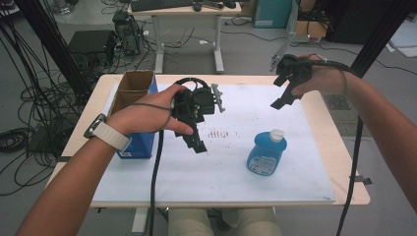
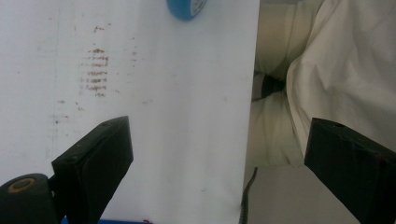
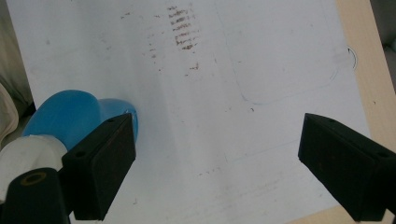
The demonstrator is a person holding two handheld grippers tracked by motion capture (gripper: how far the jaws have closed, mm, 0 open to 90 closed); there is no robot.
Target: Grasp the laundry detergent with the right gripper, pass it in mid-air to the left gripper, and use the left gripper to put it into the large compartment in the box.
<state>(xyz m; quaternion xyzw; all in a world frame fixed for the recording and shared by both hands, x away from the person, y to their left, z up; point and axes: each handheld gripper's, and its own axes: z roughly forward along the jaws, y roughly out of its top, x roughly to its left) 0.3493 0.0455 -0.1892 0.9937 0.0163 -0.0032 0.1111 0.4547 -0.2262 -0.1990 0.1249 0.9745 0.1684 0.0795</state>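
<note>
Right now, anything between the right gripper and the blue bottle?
Nothing visible. The right gripper hovers open above the far right of the white mat, and the blue bottle lies on the mat nearer the person. Only bare mat lies between them. The left gripper is off to the bottle's left.

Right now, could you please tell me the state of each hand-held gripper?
Left hand-held gripper: open, holding nothing, above the white mat.
Right hand-held gripper: open, holding nothing, above the mat.
</note>
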